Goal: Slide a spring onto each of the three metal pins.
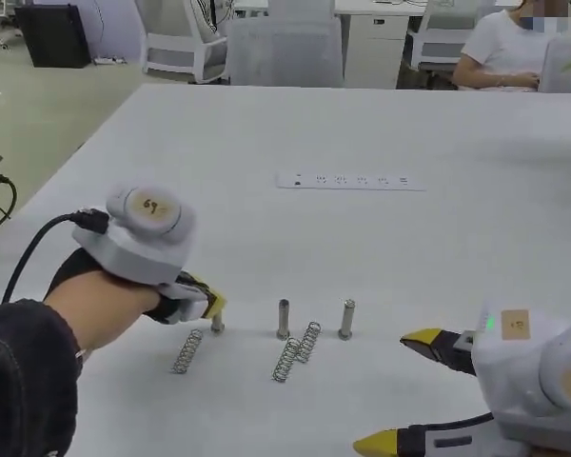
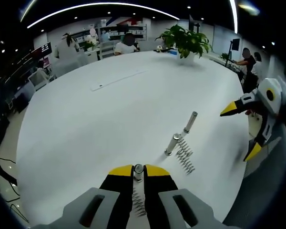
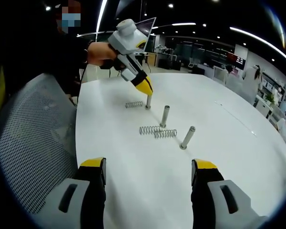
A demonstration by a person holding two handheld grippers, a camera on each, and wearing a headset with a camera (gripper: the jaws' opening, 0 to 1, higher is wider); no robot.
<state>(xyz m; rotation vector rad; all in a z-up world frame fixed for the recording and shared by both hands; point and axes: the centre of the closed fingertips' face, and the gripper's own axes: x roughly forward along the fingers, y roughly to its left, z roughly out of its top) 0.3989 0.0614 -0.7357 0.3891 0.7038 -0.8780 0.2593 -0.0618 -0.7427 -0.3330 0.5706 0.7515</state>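
Nearest, working outward across the white table [image 1: 266, 228]:

- Low at the right, the right gripper [image 1: 400, 390] hangs over the near edge with its yellow-tipped jaws spread wide and nothing between them.
- Just beyond it, three springs lie flat on the tabletop. The lone spring [image 1: 187, 350] rests just beside the left pin, and the two springs [image 1: 287, 360] lie touching each other in front of the middle pin.
- Behind the springs, three metal pins stand upright in a row, and none carries a spring: the left pin [image 2: 138, 171], the middle pin [image 1: 283, 319] and the right pin [image 1: 347, 319].
- At the row's left end, the left gripper [image 1: 211, 305], gripped in a dark-sleeved hand [image 1: 95, 305], is angled down with its jaws drawn together, pinching the top of the left pin.
- Farther back, a white power strip [image 1: 350, 181] lies flat at mid-table.
- Beyond the far edge stand office chairs [image 1: 285, 52], and a person in white [image 1: 500, 48] sits at a desk.
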